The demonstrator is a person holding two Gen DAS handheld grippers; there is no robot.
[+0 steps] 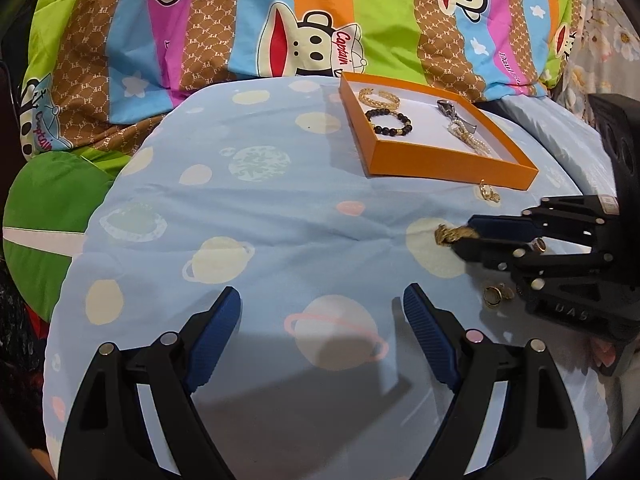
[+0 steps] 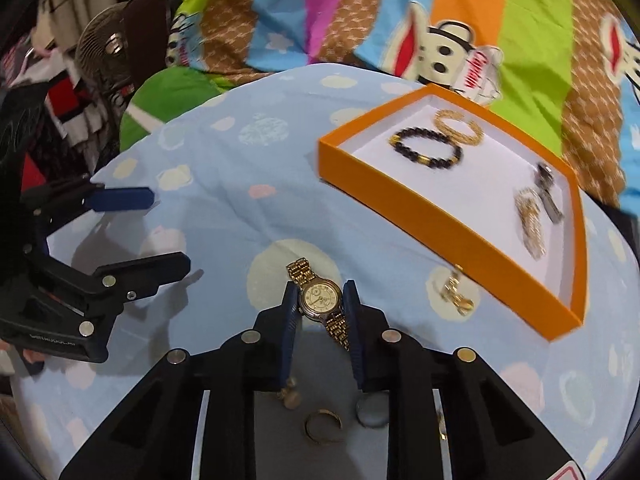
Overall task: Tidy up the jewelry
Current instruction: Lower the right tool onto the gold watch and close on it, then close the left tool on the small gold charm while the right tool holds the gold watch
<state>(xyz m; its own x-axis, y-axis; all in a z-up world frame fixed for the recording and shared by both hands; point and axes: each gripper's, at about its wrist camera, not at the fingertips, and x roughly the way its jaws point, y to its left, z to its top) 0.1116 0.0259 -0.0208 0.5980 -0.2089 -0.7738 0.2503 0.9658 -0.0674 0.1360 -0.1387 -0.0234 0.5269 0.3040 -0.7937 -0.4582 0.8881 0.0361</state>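
**Watch gripped, box next**

The right gripper [image 2: 320,300] has its jaws closed on the gold watch [image 2: 321,299], apparently resting on the blue bedcover [image 2: 224,208]. Next: lift it into the orange box [image 2: 452,220]. The left gripper [image 1: 322,306] hangs open and empty.

One orange tray [image 2: 440,216] with four pieces inside. One gold watch [image 2: 322,300], plus about four small loose bits on the bed.
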